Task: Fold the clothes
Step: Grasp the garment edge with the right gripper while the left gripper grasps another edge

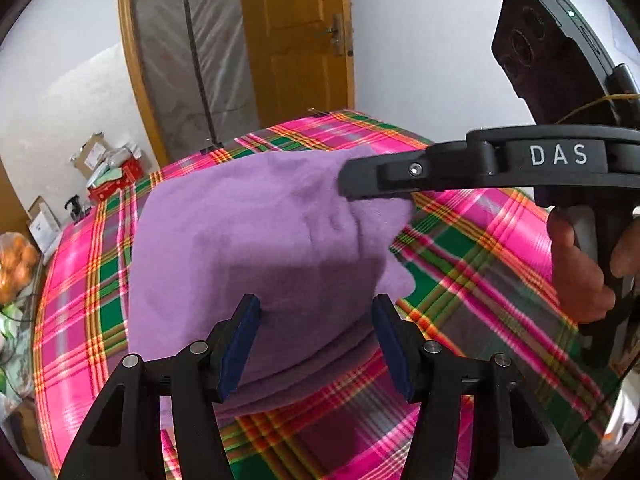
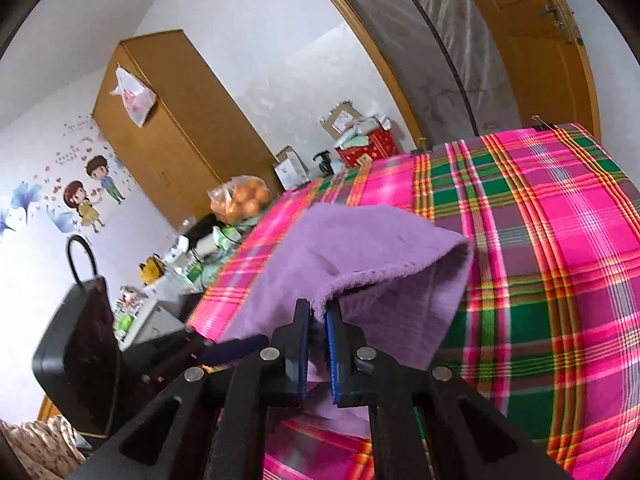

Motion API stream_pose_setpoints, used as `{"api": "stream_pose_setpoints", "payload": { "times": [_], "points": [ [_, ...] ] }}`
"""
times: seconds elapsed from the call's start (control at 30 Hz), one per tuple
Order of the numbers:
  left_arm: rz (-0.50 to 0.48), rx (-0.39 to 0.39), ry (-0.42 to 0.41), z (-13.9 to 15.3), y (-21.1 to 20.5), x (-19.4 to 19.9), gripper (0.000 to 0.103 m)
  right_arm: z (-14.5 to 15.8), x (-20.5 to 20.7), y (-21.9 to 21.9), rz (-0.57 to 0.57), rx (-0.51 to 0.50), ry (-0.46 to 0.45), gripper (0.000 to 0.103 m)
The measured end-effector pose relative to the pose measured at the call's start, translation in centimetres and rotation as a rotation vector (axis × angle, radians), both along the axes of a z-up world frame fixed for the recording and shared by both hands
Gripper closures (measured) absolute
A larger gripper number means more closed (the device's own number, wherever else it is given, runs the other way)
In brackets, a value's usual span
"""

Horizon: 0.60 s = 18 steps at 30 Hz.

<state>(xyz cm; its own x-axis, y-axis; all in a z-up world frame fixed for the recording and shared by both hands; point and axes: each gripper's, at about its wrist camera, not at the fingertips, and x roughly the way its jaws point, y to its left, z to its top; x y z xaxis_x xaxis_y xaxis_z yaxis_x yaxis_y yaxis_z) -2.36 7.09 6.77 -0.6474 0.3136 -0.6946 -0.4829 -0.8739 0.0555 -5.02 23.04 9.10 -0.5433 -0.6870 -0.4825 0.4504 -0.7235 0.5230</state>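
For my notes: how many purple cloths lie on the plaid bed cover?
1. The purple cloth lies mid-cover, one edge lifted by the right tool; more could be hidden beneath.

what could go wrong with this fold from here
The right gripper pinches only a thin edge of the purple cloth, so the plush fabric might slip out mid-fold. The left gripper is open with cloth between its fingers, holding nothing, so the lifted flap may land crooked. Dragging could also rumple the plaid cover.

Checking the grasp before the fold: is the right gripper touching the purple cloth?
Touching. The right wrist view shows the right gripper shut on the purple cloth, its edge pinched between the blue pads.
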Motion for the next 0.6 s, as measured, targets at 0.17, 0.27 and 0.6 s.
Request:
{"api": "stream_pose_setpoints", "payload": {
  "times": [0.17,0.27,0.6],
  "points": [
    [0.024,0.0,0.037,0.6,0.2,0.1,0.042,1.3,-0.1,-1.0,0.032,-0.044,0.019,0.095],
    [0.091,0.017,0.022,0.5,-0.5,-0.7,0.042,1.6,0.1,-1.6,0.06,-0.064,0.025,0.095],
    [0.204,0.168,-0.06,0.2,-3.2,-3.3,0.092,0.8,0.3,-2.4,0.087,-0.058,-0.008,0.093]
  ]
}}
